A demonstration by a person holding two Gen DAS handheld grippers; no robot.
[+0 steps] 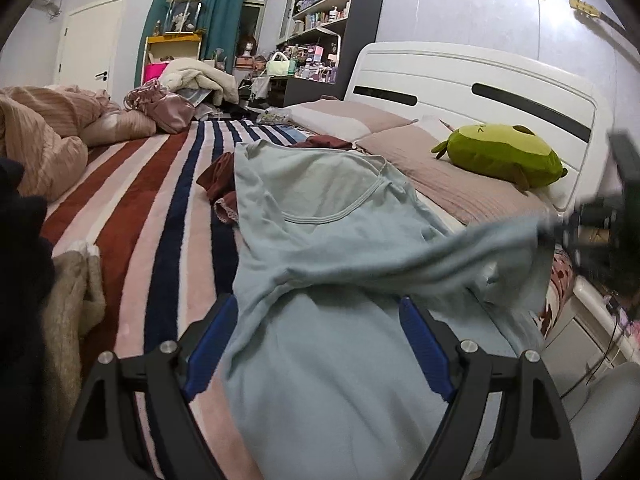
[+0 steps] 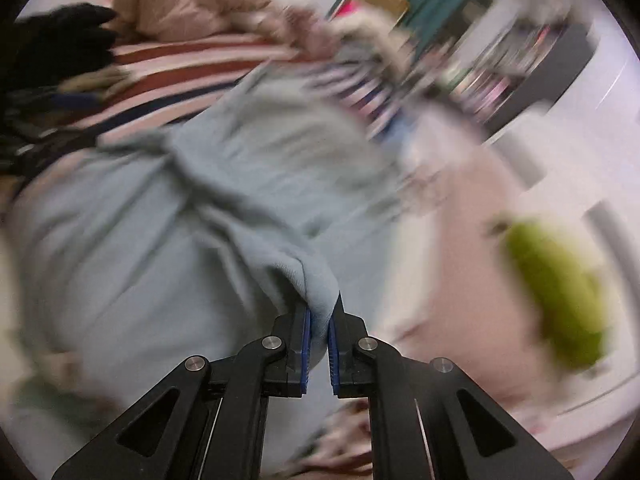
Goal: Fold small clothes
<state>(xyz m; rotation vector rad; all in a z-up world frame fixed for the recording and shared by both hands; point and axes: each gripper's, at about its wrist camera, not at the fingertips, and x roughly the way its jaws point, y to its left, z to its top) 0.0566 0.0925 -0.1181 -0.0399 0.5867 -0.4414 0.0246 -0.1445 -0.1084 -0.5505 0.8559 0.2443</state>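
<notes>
A light blue long-sleeved shirt (image 1: pixel 328 240) lies spread on the striped bed, neckline toward the pillows. My left gripper (image 1: pixel 318 308) is open, its blue pads wide apart over the shirt's lower body, holding nothing. My right gripper (image 2: pixel 319 320) is shut on a bunched sleeve of the light blue shirt (image 2: pixel 200 220); the view is blurred by motion. In the left wrist view the right gripper (image 1: pixel 592 220) appears at the right edge, pulling the sleeve (image 1: pixel 480 256) taut above the bed.
A dark red garment (image 1: pixel 224 184) lies under the shirt's far left side. A green plush toy (image 1: pixel 504 156) rests on the pillows by the white headboard (image 1: pixel 460 76). A beige duvet (image 1: pixel 44 132) and dark clothes (image 1: pixel 20 260) lie at the left.
</notes>
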